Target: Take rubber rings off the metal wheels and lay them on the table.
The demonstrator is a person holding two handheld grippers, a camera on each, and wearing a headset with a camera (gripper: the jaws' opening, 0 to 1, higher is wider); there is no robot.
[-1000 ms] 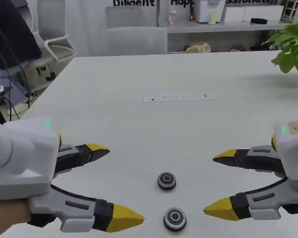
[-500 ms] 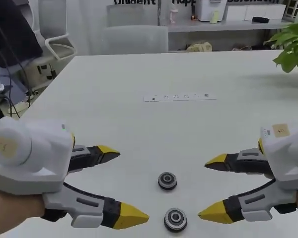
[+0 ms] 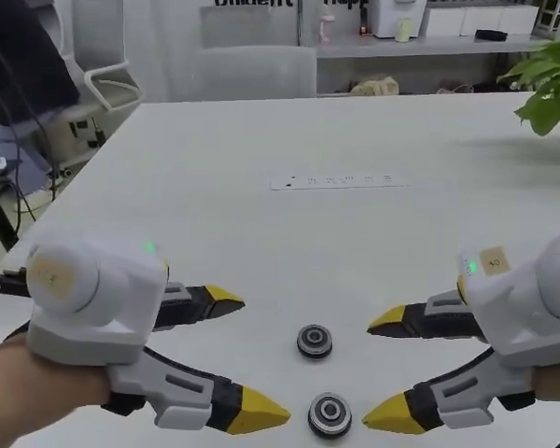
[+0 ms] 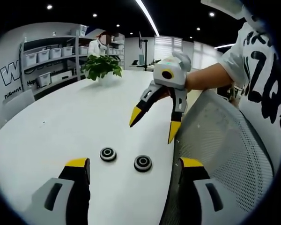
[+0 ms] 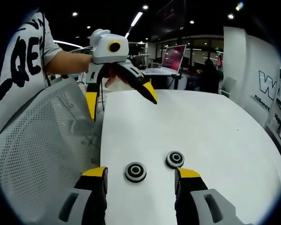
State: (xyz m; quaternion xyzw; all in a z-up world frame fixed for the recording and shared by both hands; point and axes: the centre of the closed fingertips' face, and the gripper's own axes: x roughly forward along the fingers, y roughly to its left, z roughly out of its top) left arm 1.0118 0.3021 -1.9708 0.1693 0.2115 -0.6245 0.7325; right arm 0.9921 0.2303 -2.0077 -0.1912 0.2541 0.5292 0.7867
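Far wheel [image 3: 315, 342], near wheel [image 3: 329, 413]: black rubber rings, silver metal hubs. Left gripper [image 3: 259, 356], right gripper [image 3: 371, 372]: white bodies, grey-black jaws, yellow tips, one green light each. Tabletop [image 3: 308, 243]: plain pale grey. Plant [image 3: 549, 89]: green leaves.

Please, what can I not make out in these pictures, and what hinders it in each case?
Too small, head view: where rubber ends and metal begins on the far wheel and the near wheel.
Too small to read, head view: marks on the table strip.
Cut off by the right edge, head view: the plant.
Cut off by the top edge, head view: the wall lettering.
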